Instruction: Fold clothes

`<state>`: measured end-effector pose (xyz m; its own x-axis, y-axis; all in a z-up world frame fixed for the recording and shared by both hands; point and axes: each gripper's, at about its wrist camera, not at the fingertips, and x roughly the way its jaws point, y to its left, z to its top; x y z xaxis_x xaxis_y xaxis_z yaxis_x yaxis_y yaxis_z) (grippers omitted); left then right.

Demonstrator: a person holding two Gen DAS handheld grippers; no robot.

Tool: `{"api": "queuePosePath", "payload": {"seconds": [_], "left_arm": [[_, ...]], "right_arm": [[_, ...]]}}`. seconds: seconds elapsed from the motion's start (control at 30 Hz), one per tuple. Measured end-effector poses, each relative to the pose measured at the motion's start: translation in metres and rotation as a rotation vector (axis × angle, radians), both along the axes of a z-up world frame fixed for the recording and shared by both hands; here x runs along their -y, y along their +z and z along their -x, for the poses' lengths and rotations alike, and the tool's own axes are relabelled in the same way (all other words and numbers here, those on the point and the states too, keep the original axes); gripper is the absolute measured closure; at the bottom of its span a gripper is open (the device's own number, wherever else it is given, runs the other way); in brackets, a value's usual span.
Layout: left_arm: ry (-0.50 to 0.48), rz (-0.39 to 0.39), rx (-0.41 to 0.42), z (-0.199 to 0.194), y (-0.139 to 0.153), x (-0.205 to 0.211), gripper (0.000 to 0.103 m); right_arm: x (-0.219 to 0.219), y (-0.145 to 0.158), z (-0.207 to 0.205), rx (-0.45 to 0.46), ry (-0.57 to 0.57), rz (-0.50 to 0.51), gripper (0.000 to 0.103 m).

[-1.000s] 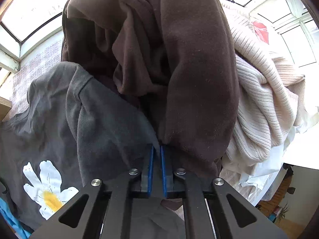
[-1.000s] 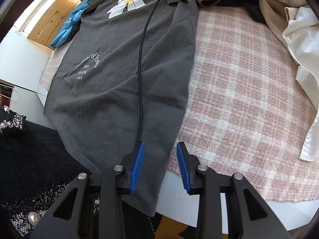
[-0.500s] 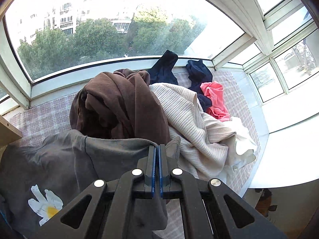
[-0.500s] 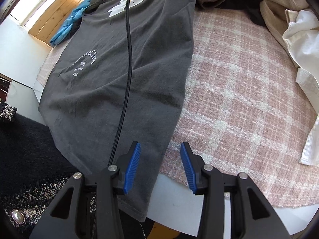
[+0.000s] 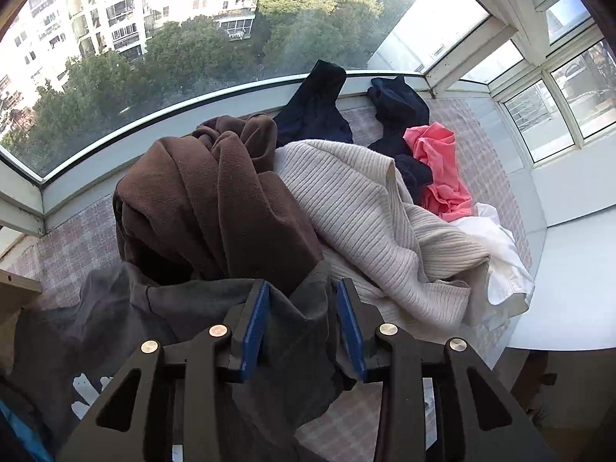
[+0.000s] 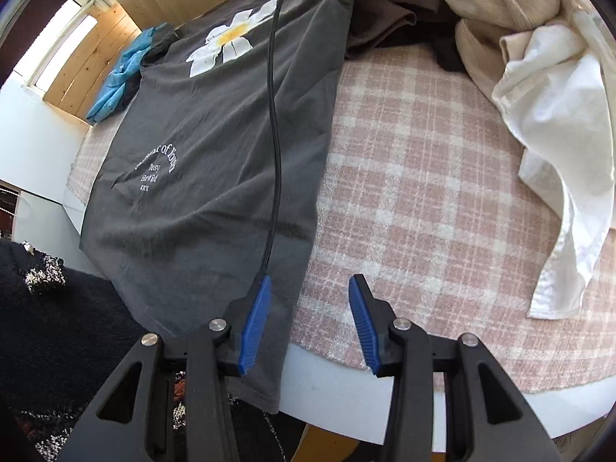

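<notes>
Plaid blanket point(image 6: 423, 177) covers the desk point(image 6: 346, 389) by the windows. Left gripper point(image 5: 302, 327) jaws are spread, a fold of the grey tee point(image 5: 192, 300) bunched between them. Right gripper point(image 6: 308, 319) jaws gape over the tee's hem edge, which droops off the desk. Beyond lies a pile: brown garment point(image 5: 215, 200), ribbed sweater point(image 5: 365, 211).
</notes>
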<state>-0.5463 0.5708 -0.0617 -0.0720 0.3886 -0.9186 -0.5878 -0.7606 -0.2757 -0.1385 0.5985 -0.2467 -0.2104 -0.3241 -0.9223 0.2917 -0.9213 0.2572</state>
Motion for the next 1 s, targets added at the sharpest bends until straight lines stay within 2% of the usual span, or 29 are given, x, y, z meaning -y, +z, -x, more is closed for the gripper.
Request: {"api": "queuePosePath", "payload": {"seconds": [0.1,0.13,0.2,0.27,0.33,0.43,0.5,0.6,0.67,0.7,0.77,0.87,1.0], "left_arm": [[-0.031,0.025,-0.032,-0.011,0.019,0.006,0.066],[-0.013,0.008,-0.043,-0.012,0.032,0.024,0.065],[0.024,-0.012,-0.099,-0.015,0.054,0.068,0.065],[0.098,0.01,-0.166,-0.02,0.066,0.129,0.051],[0.173,0.034,-0.228,-0.026,0.076,0.192,0.048],[0.343,0.073,-0.241,-0.039,0.05,0.306,0.048],[0.455,0.079,-0.202,-0.056,0.017,0.38,0.049],[0.549,0.05,-0.107,-0.093,-0.043,0.468,0.049],[0.583,0.093,-0.075,-0.113,-0.079,0.507,0.05],[0.592,0.115,-0.061,-0.12,-0.094,0.522,0.051],[0.588,0.123,-0.051,-0.121,-0.112,0.537,0.051],[0.518,0.106,-0.06,-0.106,-0.124,0.529,0.049],[0.375,0.174,-0.1,-0.069,-0.142,0.494,0.048]], "right_arm": [[0.013,0.038,0.044,-0.109,0.03,-0.008,0.061],[0.016,0.052,0.062,-0.148,0.048,-0.005,0.061],[0.039,0.07,0.097,-0.205,0.079,-0.019,0.061],[0.057,0.082,0.132,-0.248,0.124,-0.022,0.061],[0.077,0.084,0.175,-0.25,0.157,-0.005,0.061],[0.099,0.06,0.247,-0.197,0.122,-0.014,0.061],[0.112,0.035,0.294,-0.151,0.081,-0.041,0.061],[0.119,-0.012,0.346,-0.064,0.001,-0.095,0.061],[0.115,-0.034,0.366,-0.014,-0.049,-0.126,0.064],[0.11,-0.041,0.372,0.009,-0.079,-0.131,0.069],[0.106,-0.033,0.374,0.019,-0.136,-0.094,0.069],[0.118,-0.001,0.363,-0.021,-0.144,-0.026,0.067],[0.149,0.034,0.339,-0.042,-0.112,0.055,0.063]]}}
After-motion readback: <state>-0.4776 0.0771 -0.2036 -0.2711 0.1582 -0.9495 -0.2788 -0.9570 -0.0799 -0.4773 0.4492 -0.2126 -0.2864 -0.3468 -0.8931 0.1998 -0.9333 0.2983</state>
